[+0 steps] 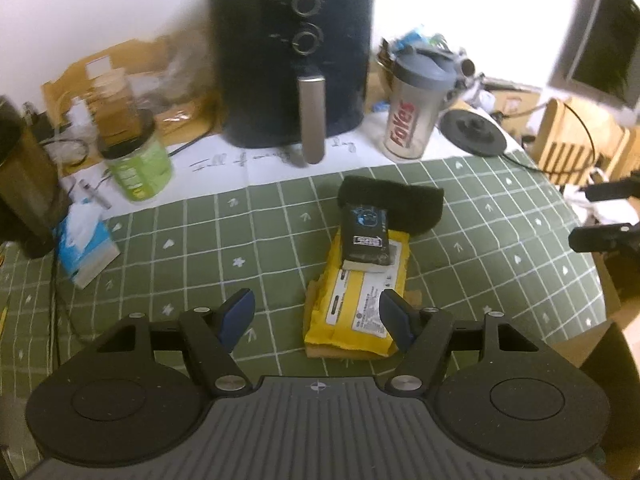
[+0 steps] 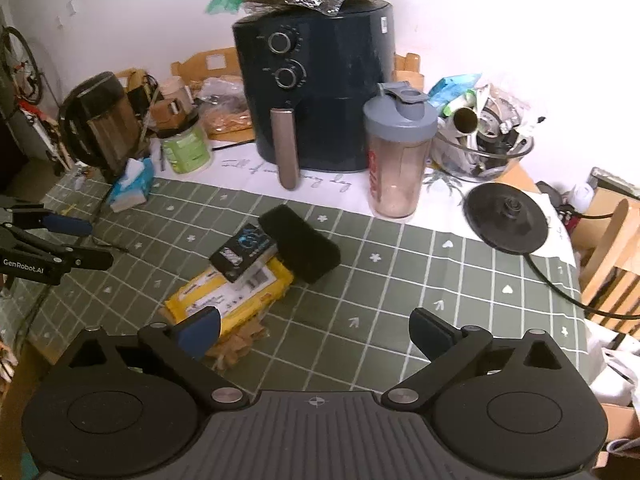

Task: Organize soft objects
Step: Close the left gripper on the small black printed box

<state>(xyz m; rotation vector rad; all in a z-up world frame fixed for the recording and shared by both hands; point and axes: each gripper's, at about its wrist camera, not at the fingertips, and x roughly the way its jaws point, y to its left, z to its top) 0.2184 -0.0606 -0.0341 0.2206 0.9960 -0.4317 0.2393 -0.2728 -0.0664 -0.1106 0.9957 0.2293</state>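
Note:
A yellow padded pack [image 1: 360,304] [image 2: 228,296] lies on the green checked tablecloth [image 1: 200,248] [image 2: 380,292], on top of a brown crumpled layer [image 2: 240,344]. A small black packet [image 1: 366,240] [image 2: 244,252] rests on its far end and leans on a black soft sponge-like block [image 1: 400,204] [image 2: 304,248]. My left gripper [image 1: 318,316] is open just above the cloth, its right finger over the yellow pack's near right edge. My right gripper [image 2: 316,332] is open and empty, to the right of the pile. Each gripper shows at the edge of the other's view.
A dark air fryer [image 1: 292,56] [image 2: 316,92], a shaker bottle [image 1: 416,108] [image 2: 398,152], a green tub [image 1: 136,160], a tissue pack [image 1: 84,244] [image 2: 130,188], a kettle base [image 2: 506,220] and a glass bowl of clutter [image 2: 484,148] stand at the back. Wooden chair [image 2: 612,256] at right.

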